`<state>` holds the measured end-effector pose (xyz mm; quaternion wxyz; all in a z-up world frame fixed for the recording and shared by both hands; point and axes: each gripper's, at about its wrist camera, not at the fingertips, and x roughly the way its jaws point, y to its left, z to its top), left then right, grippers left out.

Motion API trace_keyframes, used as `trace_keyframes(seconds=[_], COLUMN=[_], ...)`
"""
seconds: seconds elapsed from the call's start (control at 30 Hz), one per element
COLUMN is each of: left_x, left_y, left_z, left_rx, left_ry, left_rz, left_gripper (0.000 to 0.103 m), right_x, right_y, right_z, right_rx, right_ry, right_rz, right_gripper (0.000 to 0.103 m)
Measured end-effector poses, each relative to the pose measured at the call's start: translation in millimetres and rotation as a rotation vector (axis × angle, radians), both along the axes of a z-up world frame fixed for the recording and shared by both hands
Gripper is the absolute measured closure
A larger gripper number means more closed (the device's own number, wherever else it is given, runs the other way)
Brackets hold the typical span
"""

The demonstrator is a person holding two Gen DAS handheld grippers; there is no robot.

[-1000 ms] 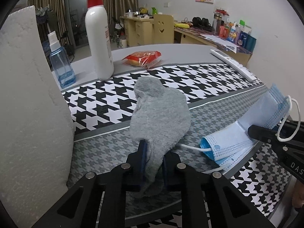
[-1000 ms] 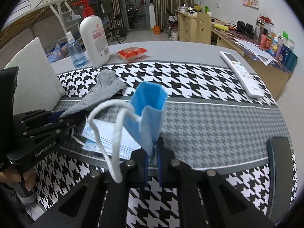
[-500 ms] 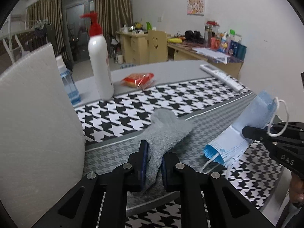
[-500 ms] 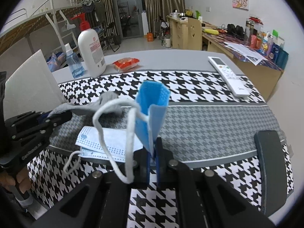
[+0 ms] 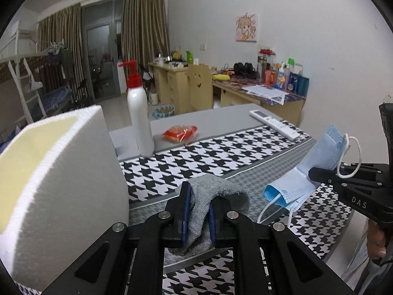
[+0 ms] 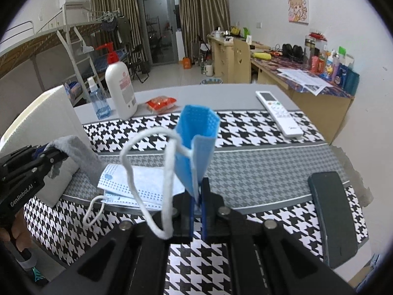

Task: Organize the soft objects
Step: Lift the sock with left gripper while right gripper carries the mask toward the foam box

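Note:
My left gripper (image 5: 198, 191) is shut on a grey sock (image 5: 218, 191) and holds it lifted above the houndstooth cloth; the sock droops from the fingers in the right wrist view (image 6: 81, 152). My right gripper (image 6: 197, 189) is shut on a folded blue face mask (image 6: 196, 142) held upright, its white ear loop hanging left. It shows at the right in the left wrist view (image 5: 326, 150). Two more masks (image 6: 137, 186) lie flat on the cloth between the grippers. A white felt bin (image 5: 56, 182) with a yellow inside stands close on my left.
A white pump bottle (image 5: 141, 120), a blue spray bottle (image 6: 98, 103), a red snack packet (image 5: 180, 132) and a white remote (image 6: 278, 113) sit toward the table's far side. A dark flat object (image 6: 331, 218) lies near the right front edge.
The left gripper has lifted the sock off the cloth and pulled back toward the bin side. The right gripper has risen a little with its mask.

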<state>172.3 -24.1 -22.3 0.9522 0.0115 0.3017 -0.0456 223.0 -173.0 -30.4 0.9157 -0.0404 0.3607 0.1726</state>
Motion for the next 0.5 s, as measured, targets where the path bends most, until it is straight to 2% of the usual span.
trace_keyframes(seconds=[0.5], left_x=[-16], left_y=[5], left_z=[18], left_rx=[0.014], left_ry=[-0.050], left_rz=[-0.007], left_gripper=[0.089], right_x=[-15], right_y=[-3], right_z=[21], right_rx=[0.028], right_ry=[-0.057], right_rz=[-0.057], right_gripper=[0.096])
